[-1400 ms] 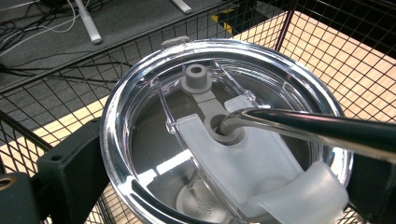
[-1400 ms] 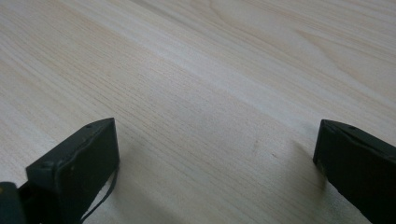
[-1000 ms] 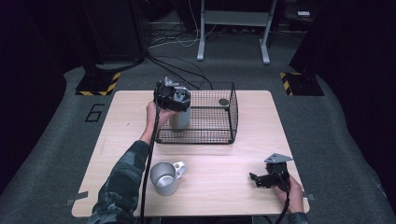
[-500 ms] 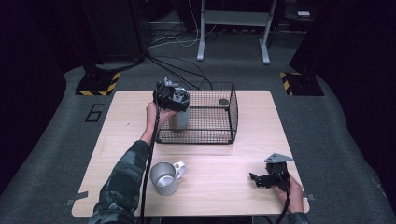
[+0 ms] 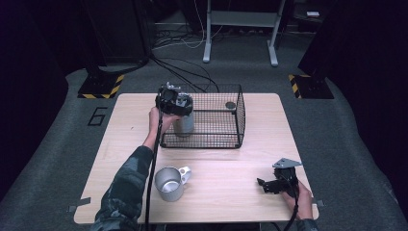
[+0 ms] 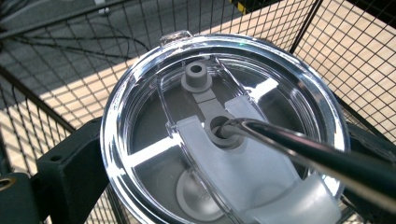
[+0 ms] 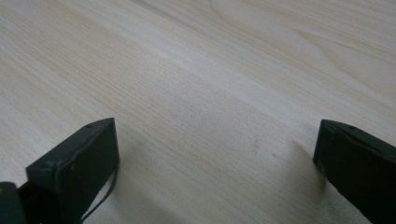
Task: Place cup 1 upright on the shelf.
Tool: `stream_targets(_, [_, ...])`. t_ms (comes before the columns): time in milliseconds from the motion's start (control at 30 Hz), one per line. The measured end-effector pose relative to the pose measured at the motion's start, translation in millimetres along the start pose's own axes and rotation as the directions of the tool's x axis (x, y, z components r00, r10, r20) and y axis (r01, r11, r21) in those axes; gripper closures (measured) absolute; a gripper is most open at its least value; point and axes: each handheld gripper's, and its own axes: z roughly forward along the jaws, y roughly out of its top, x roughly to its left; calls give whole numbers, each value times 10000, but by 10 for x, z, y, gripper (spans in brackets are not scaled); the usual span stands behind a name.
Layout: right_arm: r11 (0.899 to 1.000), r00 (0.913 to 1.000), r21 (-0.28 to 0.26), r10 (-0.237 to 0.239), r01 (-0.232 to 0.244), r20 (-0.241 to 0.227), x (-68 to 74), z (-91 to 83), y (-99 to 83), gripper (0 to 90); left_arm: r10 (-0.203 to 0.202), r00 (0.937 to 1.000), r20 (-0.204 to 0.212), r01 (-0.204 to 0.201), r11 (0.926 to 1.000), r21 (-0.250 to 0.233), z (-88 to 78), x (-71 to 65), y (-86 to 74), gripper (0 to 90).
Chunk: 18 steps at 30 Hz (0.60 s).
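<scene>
The table (image 5: 250, 159) was the biggest thing here, then the wire basket (image 5: 239, 118) sitting toward its far side. The left gripper (image 5: 174, 102) was at the basket's near-left corner, jaws clamped on either side of a metal tumbler (image 5: 184, 124) standing upright inside the basket. In the left gripper view the tumbler's clear lid (image 6: 140, 107) sat between the jaws, and a metal straw (image 6: 308, 156) poked through the lid's hole, leaning off to one side.

What could've gone wrong: I'd say letting go too early, since if the tumbler wasn't flat on the basket floor it could tip against the mesh. I honestly couldn't tell from the high view whether its base was touching down. The leaning straw was the other worry, because pulling the gripper up and back could catch it and drag the tumbler over, or snag the basket rim.

Contents-wise: the basket held the tumbler plus a small dark round thing (image 5: 230, 105) near the far right corner, well apart from it. The tumbler looked empty through the lid apart from the straw. A metal mug (image 5: 169, 182) stood on the table near the front edge, empty as far as I could see.

The right gripper (image 5: 266, 185) rested at the near right of the table, jaws spread wide, nothing between them.
</scene>
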Motion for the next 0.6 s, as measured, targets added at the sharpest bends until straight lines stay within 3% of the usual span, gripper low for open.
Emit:
stream_targets(467, [10000, 10000, -7, 1, -1, 0, 0, 0, 0, 0, 85, 9999, -85, -85, 10000, 43, -24, -34, 21, 32])
stream_targets(600, [10000, 10000, -34, 76, -76, 12, 5, 2, 1, 0, 83, 9999, -97, -87, 9990, -428, -122, -32, 59, 31])
